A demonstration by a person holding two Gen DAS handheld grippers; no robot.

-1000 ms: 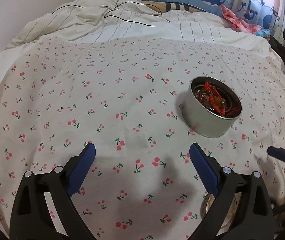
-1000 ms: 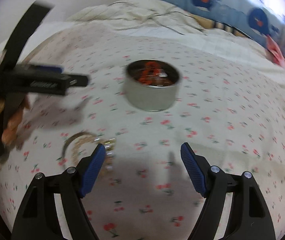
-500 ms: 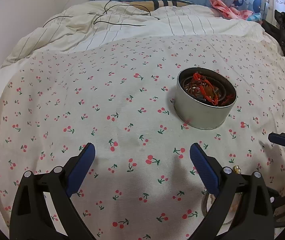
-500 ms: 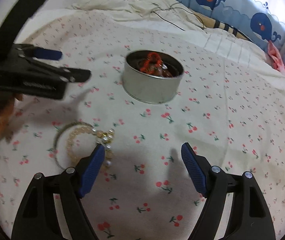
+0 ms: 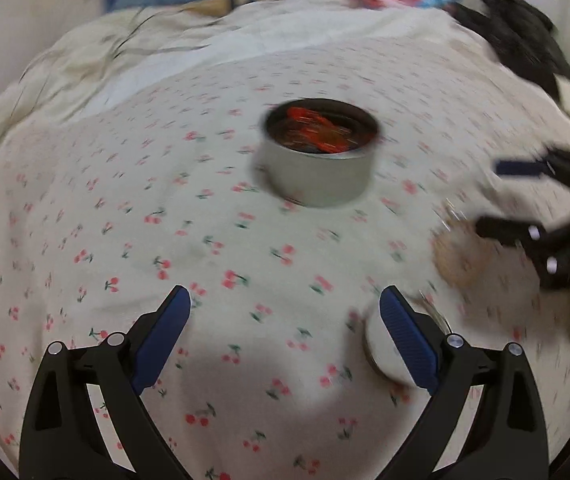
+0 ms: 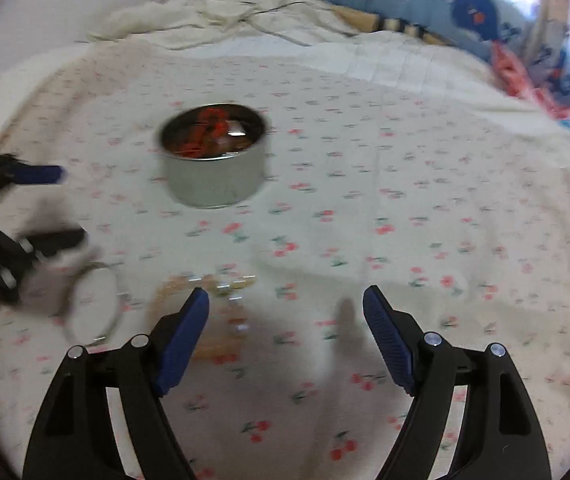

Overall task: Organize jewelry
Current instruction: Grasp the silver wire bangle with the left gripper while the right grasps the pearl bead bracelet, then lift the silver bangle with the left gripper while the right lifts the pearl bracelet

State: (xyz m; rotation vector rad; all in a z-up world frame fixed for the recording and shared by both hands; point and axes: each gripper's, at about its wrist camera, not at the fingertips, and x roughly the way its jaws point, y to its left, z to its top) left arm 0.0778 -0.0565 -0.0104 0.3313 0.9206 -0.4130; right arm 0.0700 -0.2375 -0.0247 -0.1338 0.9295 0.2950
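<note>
Cherry-print bedspread (image 6: 405,184): beaded bracelet (image 6: 205,300) is shown just off the empty, wide-open right gripper (image 6: 285,336), on its left-finger side, nearer than the open left gripper (image 5: 285,332), tin (image 6: 213,160) beyond.

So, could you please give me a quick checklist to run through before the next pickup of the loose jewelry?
1. Right gripper open, nothing between its fingers: ok.
2. Left gripper open and empty: ok.
3. Tin upright on the bedsheet, top uncovered: ok.
4. Beaded bracelet in front of the right gripper, lying free: ok.
5. Thin bangle clear of the left gripper: cannot tell, blurred.
</note>
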